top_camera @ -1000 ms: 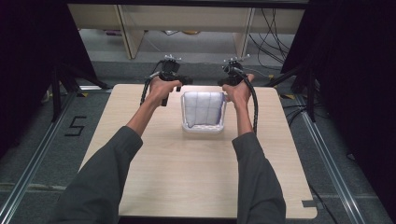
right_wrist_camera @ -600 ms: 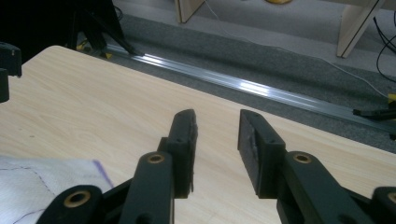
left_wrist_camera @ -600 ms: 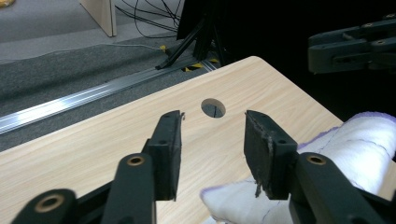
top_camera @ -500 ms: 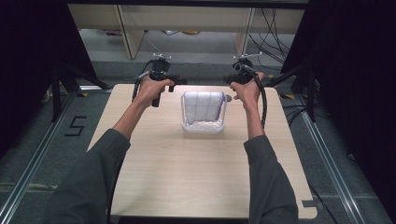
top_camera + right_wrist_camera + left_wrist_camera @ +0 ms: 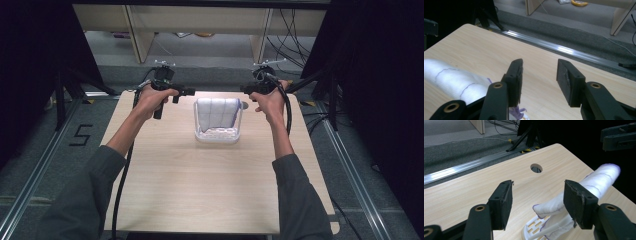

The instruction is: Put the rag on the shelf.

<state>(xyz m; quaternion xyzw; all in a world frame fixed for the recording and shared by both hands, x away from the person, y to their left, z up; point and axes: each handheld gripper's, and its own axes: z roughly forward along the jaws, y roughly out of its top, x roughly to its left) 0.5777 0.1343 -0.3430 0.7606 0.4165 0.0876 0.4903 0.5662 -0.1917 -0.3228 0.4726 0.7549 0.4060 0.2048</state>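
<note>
The tabletop (image 5: 210,185) has much free room on my side. Near its far edge sits the white basket (image 5: 218,134) with the folded towel (image 5: 218,113) draped over it, probably just laid there. My left tongs (image 5: 186,92) and right tongs (image 5: 244,89) have just been opening, nothing between them, each beside the towel.

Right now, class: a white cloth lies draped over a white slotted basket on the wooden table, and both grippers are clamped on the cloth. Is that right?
Not quite. The white cloth does drape over the basket on the table, but neither gripper clamps it: the left gripper and right gripper have open, empty jaws, as both gripper views show.
</note>
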